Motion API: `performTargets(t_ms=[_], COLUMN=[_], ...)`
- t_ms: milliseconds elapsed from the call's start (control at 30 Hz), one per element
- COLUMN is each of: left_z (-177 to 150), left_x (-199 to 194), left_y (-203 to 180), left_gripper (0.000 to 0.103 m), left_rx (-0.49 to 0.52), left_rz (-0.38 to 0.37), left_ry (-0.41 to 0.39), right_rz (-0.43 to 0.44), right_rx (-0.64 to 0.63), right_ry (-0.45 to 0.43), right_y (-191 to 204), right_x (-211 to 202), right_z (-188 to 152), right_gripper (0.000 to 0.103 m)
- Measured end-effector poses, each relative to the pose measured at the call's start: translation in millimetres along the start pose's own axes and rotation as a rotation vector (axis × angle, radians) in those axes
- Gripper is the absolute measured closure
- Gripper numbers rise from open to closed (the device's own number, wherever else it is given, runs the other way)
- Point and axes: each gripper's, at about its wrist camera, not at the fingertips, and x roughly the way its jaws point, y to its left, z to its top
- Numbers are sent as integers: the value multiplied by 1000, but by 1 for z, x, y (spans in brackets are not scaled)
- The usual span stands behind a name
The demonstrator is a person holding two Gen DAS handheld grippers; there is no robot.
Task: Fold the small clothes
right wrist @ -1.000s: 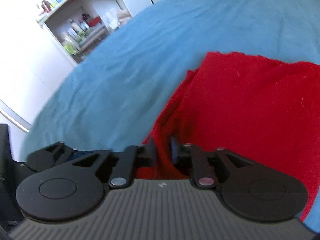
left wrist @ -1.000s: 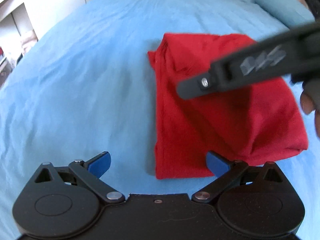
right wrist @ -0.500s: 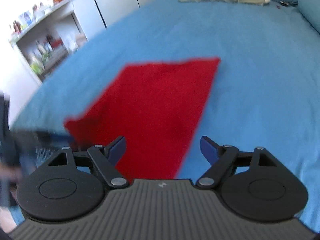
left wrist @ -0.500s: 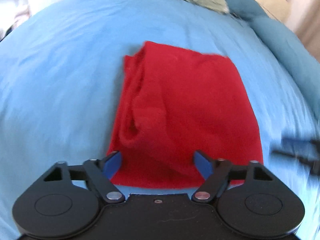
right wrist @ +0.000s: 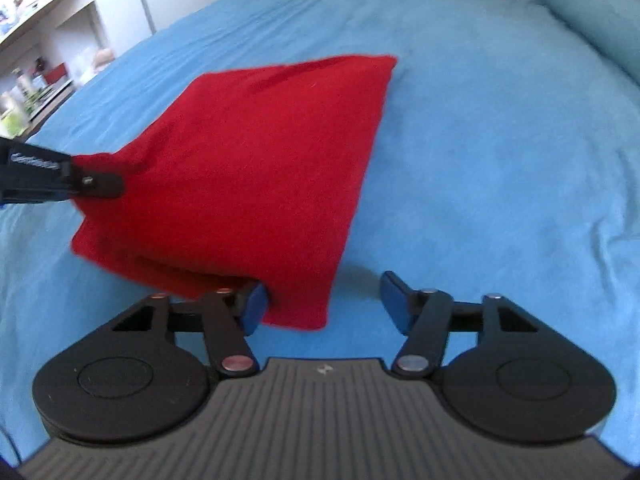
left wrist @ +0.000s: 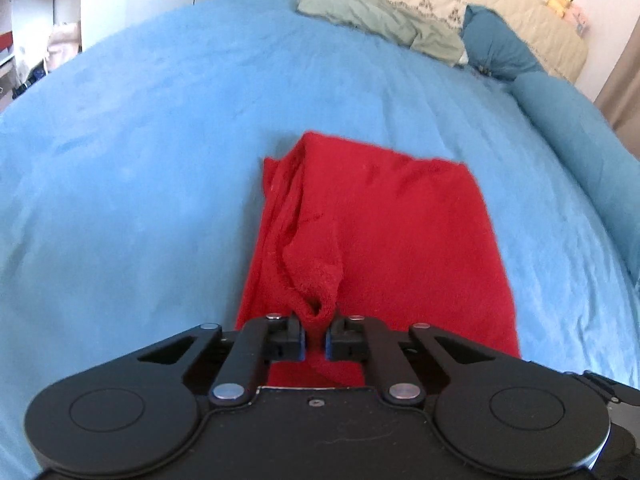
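A folded red garment (left wrist: 384, 236) lies on the blue bedspread (left wrist: 140, 168). My left gripper (left wrist: 315, 340) is shut on a bunched fold at the garment's near left corner and lifts it slightly. In the right wrist view the garment (right wrist: 256, 160) fills the middle left, and the left gripper (right wrist: 96, 184) shows at the left edge, pinching that corner. My right gripper (right wrist: 324, 304) is open, its jaws astride the garment's near right corner, the left pad touching the cloth.
A pale green pillow (left wrist: 380, 20) and blue cushions (left wrist: 500, 48) lie at the bed's head. A long blue bolster (left wrist: 580, 128) runs along the right side. Shelves with clutter (right wrist: 36, 80) stand left of the bed.
My left gripper has closed on the garment's near left corner. My right gripper let go of the cloth a second ago, opened, and now sits low at the near right corner.
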Motion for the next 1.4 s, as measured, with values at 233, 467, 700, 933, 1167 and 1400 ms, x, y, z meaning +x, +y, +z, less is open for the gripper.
performTargets(t_ms=[233, 467, 700, 933, 1167, 1400], left_z=[-26, -41, -44, -1, 63, 74], left_x=[-11, 18, -4, -29, 41, 94], left_y=[10, 12, 20, 29, 18, 23], left_gripper=[95, 89, 47, 4, 1, 17], left_rx=[0, -9, 74, 101, 217, 162], left_rz=[67, 110, 219, 204, -31, -108], left_ry=[-35, 0, 39, -26, 101, 180], right_rz=[-59, -62, -13, 107, 234, 263], right_rx=[-149, -95, -121, 27, 216, 348], right_ry=[-31, 47, 73, 12, -2, 108], right_y=[26, 9, -1, -29, -56, -69], right_x=[-23, -3, -12, -39, -7, 50], right_z=[-8, -21, -14, 22, 85, 95], right_gripper=[56, 47, 40, 0, 0, 0])
